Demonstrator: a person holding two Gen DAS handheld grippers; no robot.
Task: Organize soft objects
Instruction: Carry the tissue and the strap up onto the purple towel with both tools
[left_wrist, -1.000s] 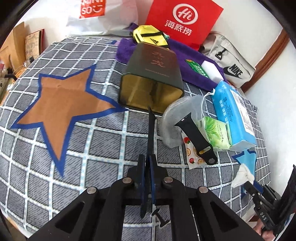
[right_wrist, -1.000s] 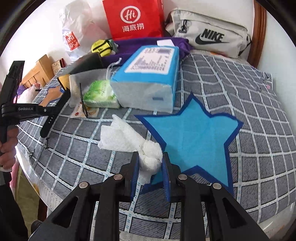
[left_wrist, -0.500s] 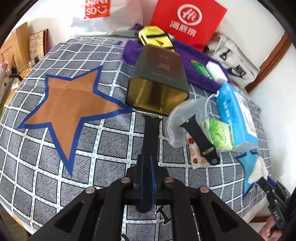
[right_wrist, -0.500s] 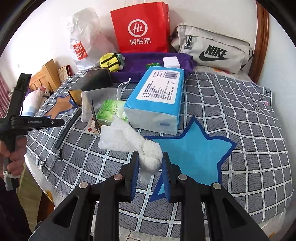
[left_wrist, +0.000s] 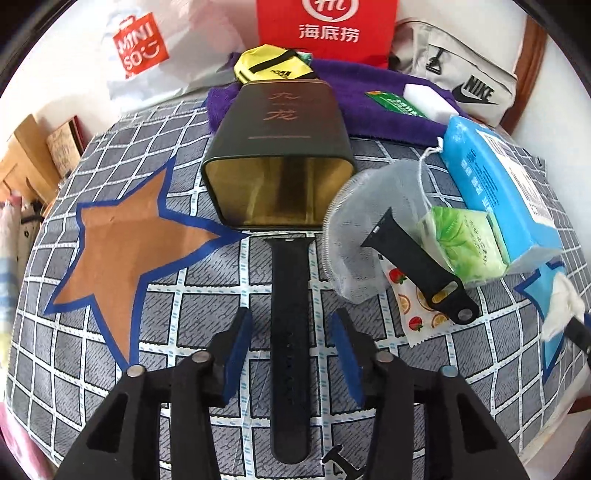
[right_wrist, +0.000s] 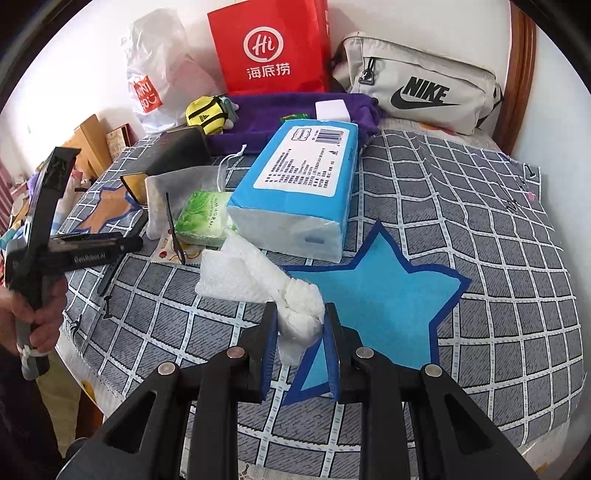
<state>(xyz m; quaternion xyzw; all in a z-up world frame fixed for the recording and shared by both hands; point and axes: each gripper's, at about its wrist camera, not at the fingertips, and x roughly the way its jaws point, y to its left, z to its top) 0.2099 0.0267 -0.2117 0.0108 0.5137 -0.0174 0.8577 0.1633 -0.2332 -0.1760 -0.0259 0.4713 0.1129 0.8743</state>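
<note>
My left gripper (left_wrist: 291, 332) is open, its jaws wide on either side of a black watch strap (left_wrist: 290, 332) that lies flat on the checked cloth, between the orange star (left_wrist: 122, 243) and a grey mesh pouch (left_wrist: 365, 229). A second black strap (left_wrist: 417, 266) lies across that pouch. My right gripper (right_wrist: 297, 328) is shut on a crumpled white paper towel (right_wrist: 258, 277), held above the edge of the blue star (right_wrist: 380, 291). The towel also shows at the right edge of the left wrist view (left_wrist: 561, 306).
A dark tin box (left_wrist: 280, 158) lies on its side with its mouth toward me. A blue tissue pack (right_wrist: 303, 184), a green tissue packet (right_wrist: 203, 218) and a fruit-print wrapper (left_wrist: 417, 314) lie nearby. A purple towel (right_wrist: 277, 110), red bag (right_wrist: 269, 48) and Nike bag (right_wrist: 417, 88) are at the back.
My left gripper has opened and let go of the black strap, which now lies flat on the cloth. My right gripper still holds the paper towel and has shifted little.
</note>
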